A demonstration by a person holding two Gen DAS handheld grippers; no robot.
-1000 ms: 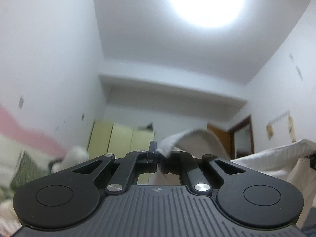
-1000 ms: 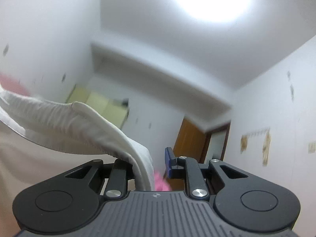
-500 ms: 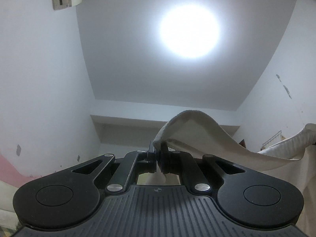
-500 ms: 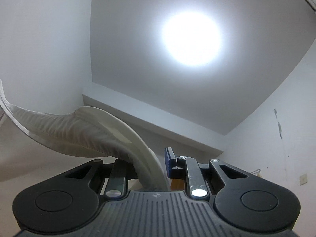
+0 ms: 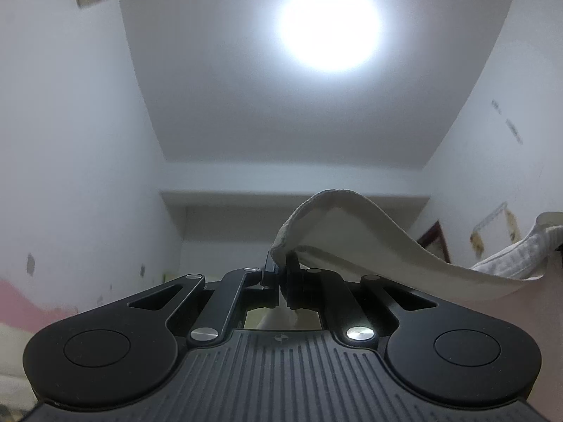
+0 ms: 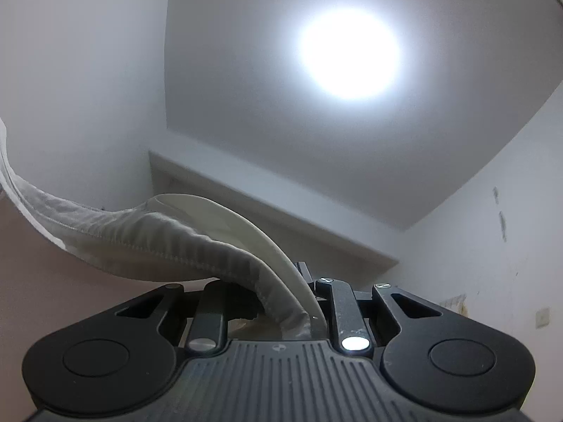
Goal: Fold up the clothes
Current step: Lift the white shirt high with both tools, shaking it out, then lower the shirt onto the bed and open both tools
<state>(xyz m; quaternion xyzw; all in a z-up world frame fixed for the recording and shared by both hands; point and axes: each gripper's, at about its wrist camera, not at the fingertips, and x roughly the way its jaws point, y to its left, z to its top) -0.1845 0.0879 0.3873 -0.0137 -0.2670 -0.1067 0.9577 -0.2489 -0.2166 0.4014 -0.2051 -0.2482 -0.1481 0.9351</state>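
We have the left gripper point(image 5: 281, 283) and right gripper point(image 6: 281, 302) each clamped on the cloth's point(image 5: 369, 246) ribbed hem; it hangs soft, light, droopy; we judge the hem the surest hold

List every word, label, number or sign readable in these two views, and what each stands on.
None can be read.
Left hand-held gripper, shut on the white garment: only a small round crosshair mark, no lettering.
Right hand-held gripper: the same.
Wall marks: too blurred.
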